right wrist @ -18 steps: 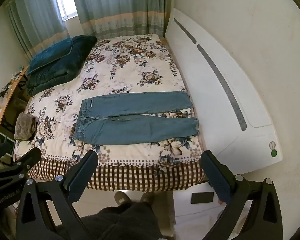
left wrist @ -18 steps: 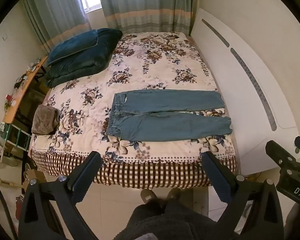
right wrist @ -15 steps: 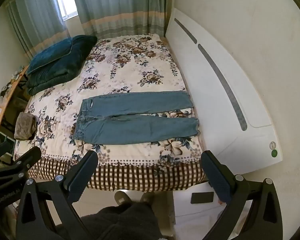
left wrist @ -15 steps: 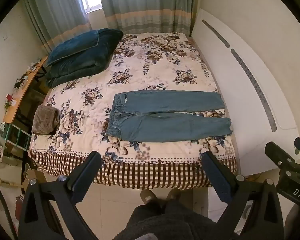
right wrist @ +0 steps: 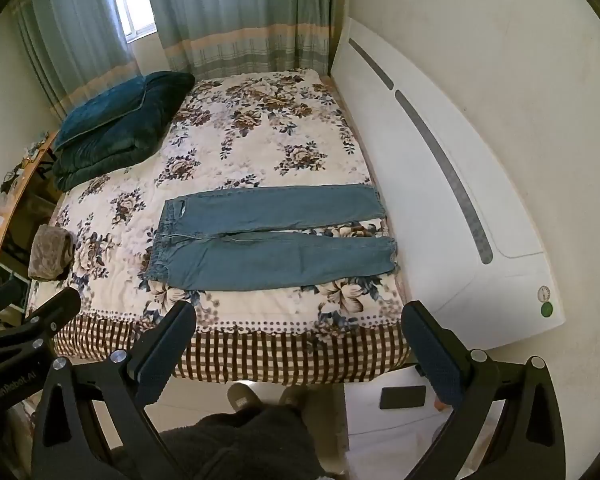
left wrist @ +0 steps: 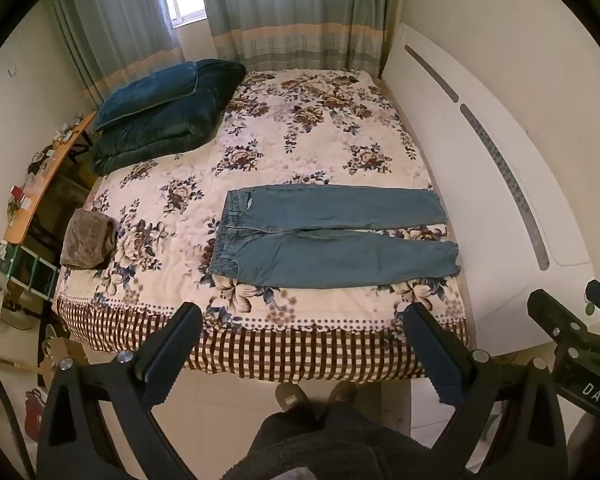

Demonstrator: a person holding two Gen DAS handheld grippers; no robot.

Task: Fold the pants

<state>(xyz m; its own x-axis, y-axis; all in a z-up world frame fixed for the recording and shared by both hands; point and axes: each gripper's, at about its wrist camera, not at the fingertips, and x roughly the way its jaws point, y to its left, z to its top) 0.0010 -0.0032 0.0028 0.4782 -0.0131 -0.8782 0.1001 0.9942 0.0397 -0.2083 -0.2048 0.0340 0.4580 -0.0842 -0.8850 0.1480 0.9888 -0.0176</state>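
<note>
Blue denim pants (left wrist: 332, 236) (right wrist: 272, 236) lie flat on the floral bedspread (left wrist: 260, 152), waistband to the left, both legs stretched right toward the white headboard. The two legs lie side by side with a narrow gap between them. My left gripper (left wrist: 302, 348) is open, high above the floor at the bed's near edge, well short of the pants. My right gripper (right wrist: 298, 348) is open too, at about the same distance from them. Nothing sits between either pair of fingers. Each gripper shows at the edge of the other's view.
A stack of dark teal pillows (left wrist: 164, 112) fills the bed's far left corner. A folded brown cloth (left wrist: 88, 238) rests at the left edge. The white headboard (left wrist: 492, 184) bounds the right side. A cluttered wooden desk (left wrist: 40, 184) stands left. The person's slippered feet (left wrist: 316, 394) stand on the tiled floor.
</note>
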